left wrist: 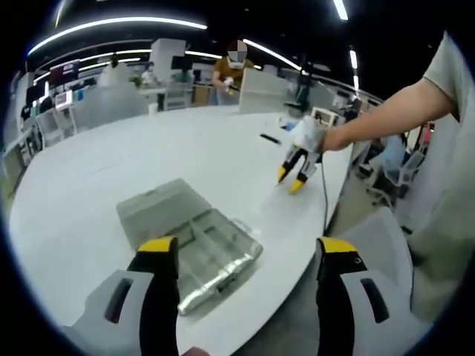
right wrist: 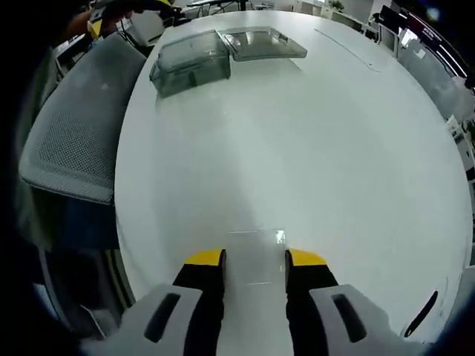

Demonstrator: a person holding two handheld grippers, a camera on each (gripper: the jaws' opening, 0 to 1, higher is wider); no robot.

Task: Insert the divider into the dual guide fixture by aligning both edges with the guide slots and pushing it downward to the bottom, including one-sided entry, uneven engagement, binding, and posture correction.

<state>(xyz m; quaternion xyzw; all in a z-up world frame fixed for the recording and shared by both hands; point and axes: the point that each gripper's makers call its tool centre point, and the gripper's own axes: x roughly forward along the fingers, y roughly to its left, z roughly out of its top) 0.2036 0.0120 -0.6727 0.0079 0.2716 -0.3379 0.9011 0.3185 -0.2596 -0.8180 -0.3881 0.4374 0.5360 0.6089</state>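
Observation:
The dual guide fixture [left wrist: 211, 256] is a clear plastic box with inner slots, lying near the table edge with its lid [left wrist: 159, 208] folded open beside it. My left gripper [left wrist: 247, 248] hangs open above it, jaws wide apart and nothing between them. The right gripper [left wrist: 291, 180] shows farther along the table, held by a person's hand. In the right gripper view, my right gripper [right wrist: 254, 259] is shut on a thin clear divider [right wrist: 256, 243], flat over the white table. The fixture [right wrist: 191, 63] and its lid [right wrist: 263, 41] lie far ahead of it.
The big white oval table [right wrist: 319, 148] has a grey mesh chair [right wrist: 70, 141] tucked along its edge. A black pen-like item [left wrist: 269, 139] lies beyond the right gripper. Another dark item [right wrist: 421, 313] sits near the table's rim. Desks and a person stand in the background.

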